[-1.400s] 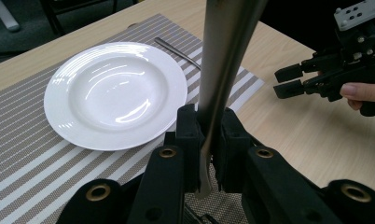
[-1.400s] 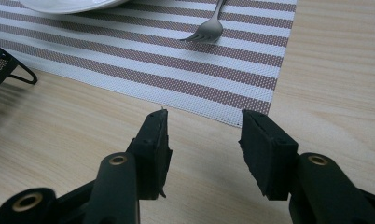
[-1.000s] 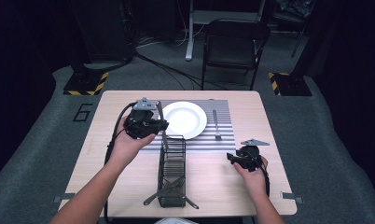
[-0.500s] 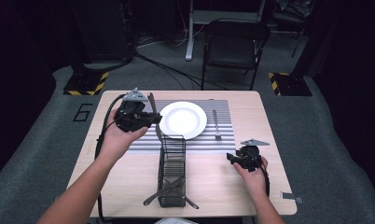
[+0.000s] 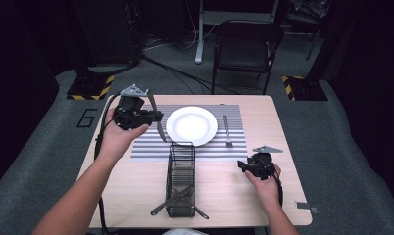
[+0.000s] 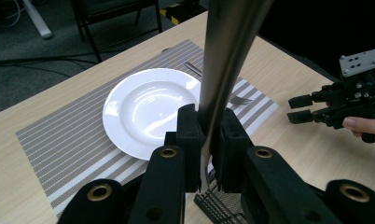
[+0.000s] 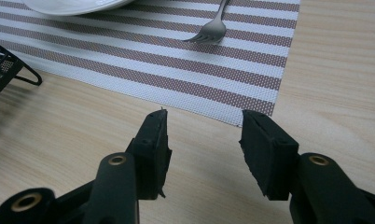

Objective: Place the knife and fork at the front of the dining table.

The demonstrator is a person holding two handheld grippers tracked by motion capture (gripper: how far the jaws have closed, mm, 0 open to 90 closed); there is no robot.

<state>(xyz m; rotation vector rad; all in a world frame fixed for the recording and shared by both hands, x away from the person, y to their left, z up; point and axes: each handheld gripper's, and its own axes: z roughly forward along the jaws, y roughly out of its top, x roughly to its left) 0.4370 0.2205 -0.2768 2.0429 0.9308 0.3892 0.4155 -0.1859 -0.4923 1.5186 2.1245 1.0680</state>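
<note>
While the right gripper (image 5: 244,165) rests open and empty, the left gripper (image 6: 207,140) clamps a knife (image 6: 225,60) between its pads, blade rising past the fingertips.

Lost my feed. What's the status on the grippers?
Left gripper shut on knife, beside plate. Right gripper open, empty. Nothing in the way.

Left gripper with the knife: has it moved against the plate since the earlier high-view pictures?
Yes. The left gripper, shut on the knife, has drawn away from the plate toward the table's left, far side.
</note>
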